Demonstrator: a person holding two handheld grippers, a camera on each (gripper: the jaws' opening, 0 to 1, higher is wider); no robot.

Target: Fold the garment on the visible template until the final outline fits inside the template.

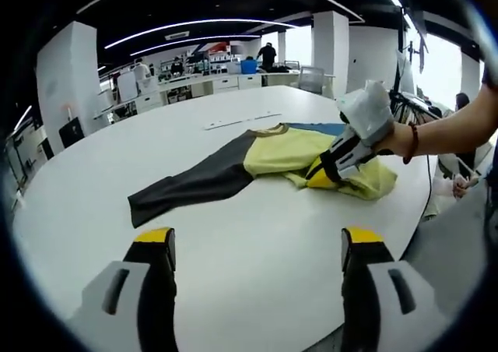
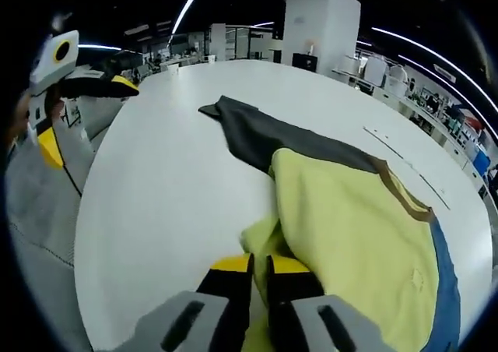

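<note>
1. Garment (image 1: pixel 257 165) lies flat on the white table (image 1: pixel 233 266), its yellow body toward the person's right and a dark grey sleeve (image 1: pixel 187 187) trailing out to the left in the left gripper view. Long axis runs sleeve tip to yellow hem, roughly across that view.
2. A blue panel (image 2: pixel 447 305) shows under the yellow cloth's far edge; judged to be the template, though most of it is covered and its outline cannot be traced.
3. Right gripper (image 2: pixel 259 268): jaws pressed together with yellow cloth bunched between and around the tips, so it appears to pinch the near yellow edge. The left gripper view shows the same tool (image 1: pixel 327 169), held by a hand (image 1: pixel 401 138), set down on the yellow end.
4. Left gripper (image 1: pixel 255 239): jaws spread wide, nothing between them, held above bare table. The garment lies ahead of it and apart.
5. Key relation: the sleeve tip is the part nearest the left gripper, ahead and slightly left; the right gripper is already at the opposite end. Judged next need: the sleeve brought in over the body.
6. View difference: the right gripper view shows the brown neckline trim (image 2: pixel 405 200) and the bunched fold at the jaws; the left gripper view gives the whole outline and the sleeve's full reach.
</note>
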